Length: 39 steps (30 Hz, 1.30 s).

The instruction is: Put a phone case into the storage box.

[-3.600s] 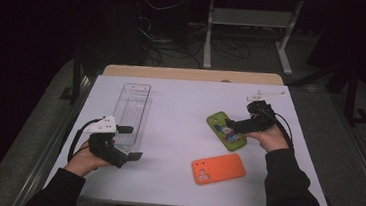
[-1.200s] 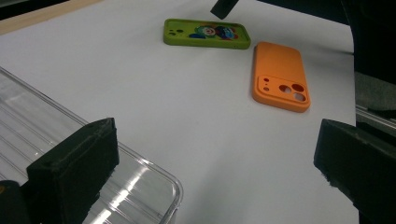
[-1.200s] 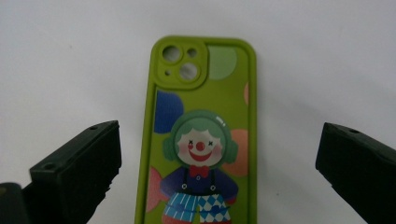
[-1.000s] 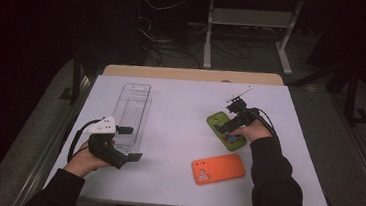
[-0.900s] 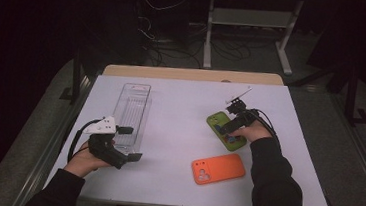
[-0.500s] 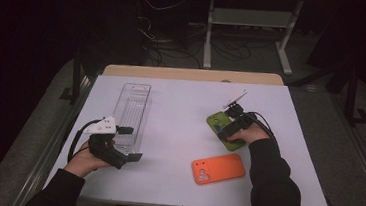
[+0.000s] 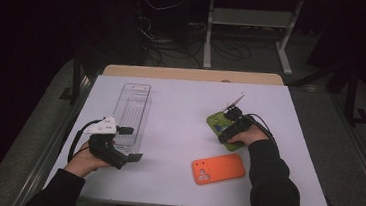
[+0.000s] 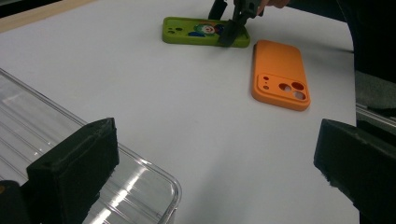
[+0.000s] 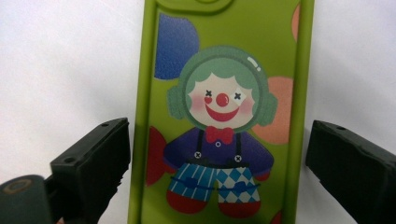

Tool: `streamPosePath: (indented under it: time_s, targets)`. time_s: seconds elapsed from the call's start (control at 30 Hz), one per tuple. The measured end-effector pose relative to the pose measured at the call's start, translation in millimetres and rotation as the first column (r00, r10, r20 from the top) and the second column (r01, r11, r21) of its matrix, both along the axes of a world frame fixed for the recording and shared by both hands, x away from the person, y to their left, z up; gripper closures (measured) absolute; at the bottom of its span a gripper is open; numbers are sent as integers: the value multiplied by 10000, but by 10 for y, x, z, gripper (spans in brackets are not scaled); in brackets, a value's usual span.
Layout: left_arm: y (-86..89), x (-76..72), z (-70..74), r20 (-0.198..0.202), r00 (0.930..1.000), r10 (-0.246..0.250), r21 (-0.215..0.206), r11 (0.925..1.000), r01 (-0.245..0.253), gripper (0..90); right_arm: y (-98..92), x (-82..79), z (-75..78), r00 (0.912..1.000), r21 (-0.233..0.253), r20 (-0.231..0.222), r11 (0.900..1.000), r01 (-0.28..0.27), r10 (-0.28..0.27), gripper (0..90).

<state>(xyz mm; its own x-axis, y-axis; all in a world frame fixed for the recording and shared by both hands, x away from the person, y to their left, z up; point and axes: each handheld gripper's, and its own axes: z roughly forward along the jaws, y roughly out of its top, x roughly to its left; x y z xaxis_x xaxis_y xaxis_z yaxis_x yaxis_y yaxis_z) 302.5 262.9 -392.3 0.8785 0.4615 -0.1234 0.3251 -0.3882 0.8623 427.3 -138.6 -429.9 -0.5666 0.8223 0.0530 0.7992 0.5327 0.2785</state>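
In the high view, the right gripper (image 7: 229, 128) sits over the green clown-printed phone case (image 7: 217, 122) at the white table's (image 7: 180, 108) right side, an orange silicone phone case (image 7: 218, 168) nearby. The left gripper view shows its wide jaws near a clear plastic tray (image 8: 84, 154). In the right gripper view, the case (image 9: 219, 116) lies flat between wide-spread jaws, neither touching it.

A fixed high camera looks forward and down over the whole white-topped desk (image 7: 180, 108) from the person's near edge. The left tool's camera, low at the near left corner beside the clear ribbed plastic tray (image 8: 70, 154), faces across the desk toward the flat orange phone case (image 8: 280, 72) and the green clown-printed phone case (image 8: 196, 31). The right tool's camera looks down at very close range on that green case (image 9: 219, 116), seen in all three views.
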Motion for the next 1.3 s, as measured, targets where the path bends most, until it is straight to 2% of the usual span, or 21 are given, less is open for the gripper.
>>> streamPosePath:
  time_s: [0.3,0.63,0.8,0.93,1.03,1.07,1.13,1.2,1.23,1.3]
  targets:
    - [-3,-2,-2,32,10000,-34,42,10000,34,0,-8,-6,0,10000,-201,-64,9998,4,-5,139]
    - [0,5,-5,61,10000,-40,87,10000,39,0,-13,-31,-9,9999,-172,110,9999,3,-1,147]
    - [-2,10,-2,70,10000,-56,163,9999,54,0,-6,-36,-4,9999,-178,53,9997,151,-150,154]
    - [5,7,-3,-2,10000,5,87,10000,-5,0,-17,-36,-4,10000,-163,80,9999,56,-55,156]
    - [8,9,2,-3,10000,0,110,9999,0,0,-49,-45,5,9998,78,146,9999,-105,104,156]
    - [22,25,11,79,9999,-102,352,9993,99,0,-63,-47,15,9998,264,178,9996,-135,130,156]
    - [24,42,17,118,9999,-89,384,9992,84,0,-88,-49,40,9994,534,292,9984,-210,195,156]
    - [24,45,19,69,10000,-52,334,9994,50,0,-97,-50,53,9991,592,361,9980,-223,202,156]
    - [13,41,16,-113,9999,86,103,9999,-85,0,-109,-48,62,9989,632,394,9977,-264,239,156]
    - [11,60,20,-123,9999,119,99,9999,-118,0,-144,-43,82,9985,739,427,9965,-381,350,156]
